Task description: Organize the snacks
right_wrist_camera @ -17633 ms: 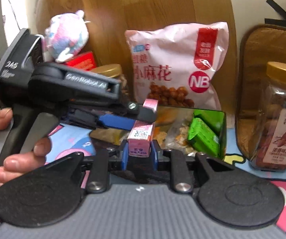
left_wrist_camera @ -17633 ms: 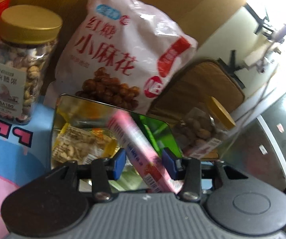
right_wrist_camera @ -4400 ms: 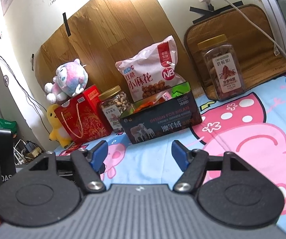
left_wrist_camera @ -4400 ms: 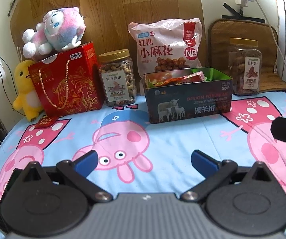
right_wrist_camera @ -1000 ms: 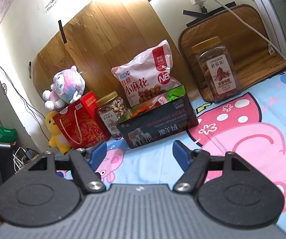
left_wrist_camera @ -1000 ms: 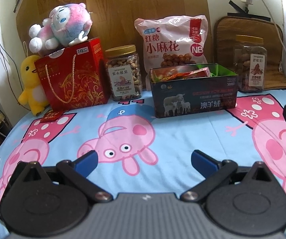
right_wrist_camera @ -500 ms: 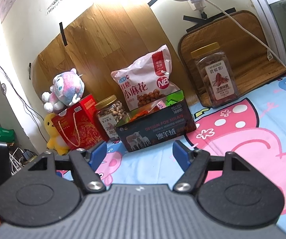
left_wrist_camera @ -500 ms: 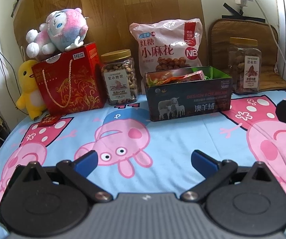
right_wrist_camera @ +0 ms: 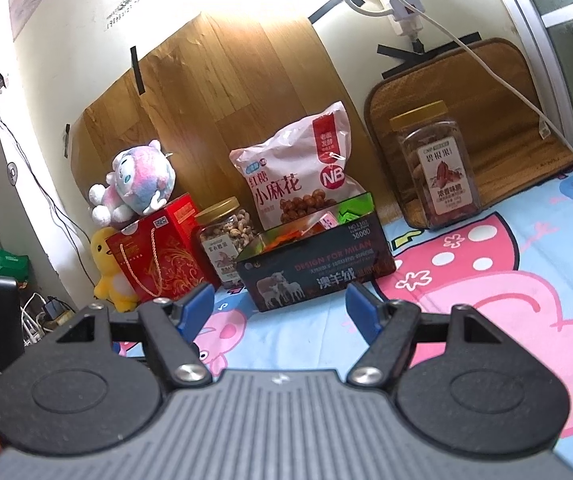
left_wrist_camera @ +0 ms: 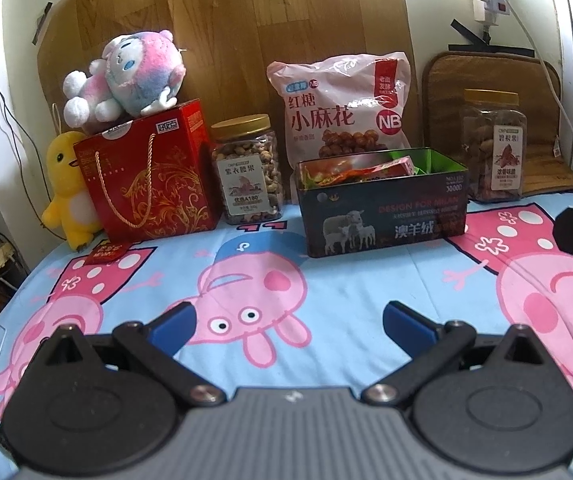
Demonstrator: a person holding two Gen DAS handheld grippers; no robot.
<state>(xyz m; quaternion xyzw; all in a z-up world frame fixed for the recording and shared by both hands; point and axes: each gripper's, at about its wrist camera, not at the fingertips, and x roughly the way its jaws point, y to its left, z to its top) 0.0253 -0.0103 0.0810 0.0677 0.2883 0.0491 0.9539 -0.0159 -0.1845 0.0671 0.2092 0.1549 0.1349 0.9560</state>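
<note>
A soft cotton cloth (left_wrist_camera: 350, 280) printed with pink cartoon pigs on pale blue covers the tabletop, with a wood-grain panel (left_wrist_camera: 286, 20) leaning behind. At the back sit a glossy red cardboard gift bag (left_wrist_camera: 146, 176) with gold scrollwork and a rope handle, then a crinkled pink plastic snack bag (left_wrist_camera: 342, 108). In front of that bag stands the dark rectangular tin (left_wrist_camera: 382, 208), green inside, heaped with small foil snack packets (left_wrist_camera: 358, 170). Two clear ribbed jars with gold screw lids flank it: the nut jar (left_wrist_camera: 248, 168) on one side, the pecan jar (left_wrist_camera: 492, 144) on the other. A fuzzy pink plush (left_wrist_camera: 126, 76) lies on the gift bag. Both left tongs (left_wrist_camera: 286, 322) and right tongs (right_wrist_camera: 280, 308) hang spread wide and empty, well short of the tin, as they did half a second ago, with the left view tipped slightly higher
</note>
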